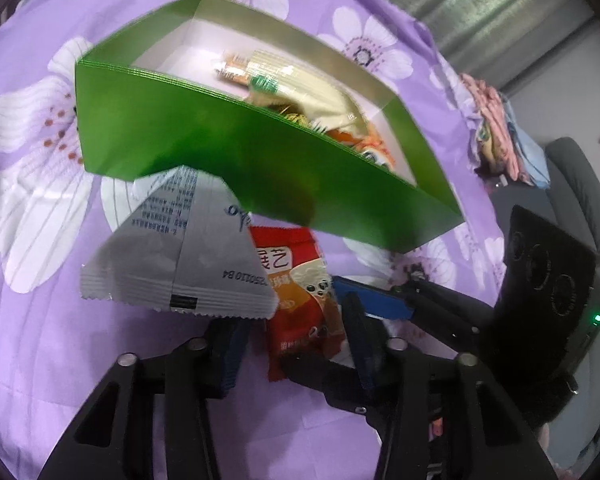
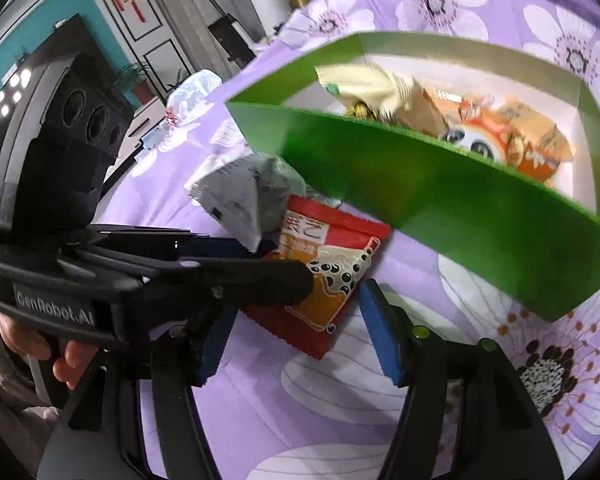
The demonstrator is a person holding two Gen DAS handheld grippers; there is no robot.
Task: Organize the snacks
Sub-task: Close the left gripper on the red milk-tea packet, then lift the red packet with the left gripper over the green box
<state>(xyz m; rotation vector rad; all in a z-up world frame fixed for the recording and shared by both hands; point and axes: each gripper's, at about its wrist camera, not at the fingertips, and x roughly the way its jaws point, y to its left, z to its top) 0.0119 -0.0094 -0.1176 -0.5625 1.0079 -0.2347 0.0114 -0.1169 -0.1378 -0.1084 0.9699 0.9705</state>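
Observation:
A green box (image 1: 204, 140) holding several snack packets lies on the purple flowered sheet; it also shows in the right wrist view (image 2: 440, 208). In front of it lie a silver packet (image 1: 172, 256) (image 2: 236, 196) and a red bubble-tea packet (image 1: 296, 296) (image 2: 332, 276). My left gripper (image 1: 296, 344) is open, its fingers on either side of the red packet's near end. My right gripper (image 2: 296, 332) is open, just short of the red packet's near corner. Each gripper shows in the other's view: the right one (image 1: 412, 304) beside the red packet, the left one (image 2: 204, 272) over it.
The flowered sheet (image 1: 40, 240) covers the whole surface. Folded clothes (image 1: 500, 132) lie at its far right edge. A grey chair (image 1: 580, 192) stands beyond. In the right wrist view a teal wall, a plant and white bags (image 2: 192, 88) are off the sheet's left edge.

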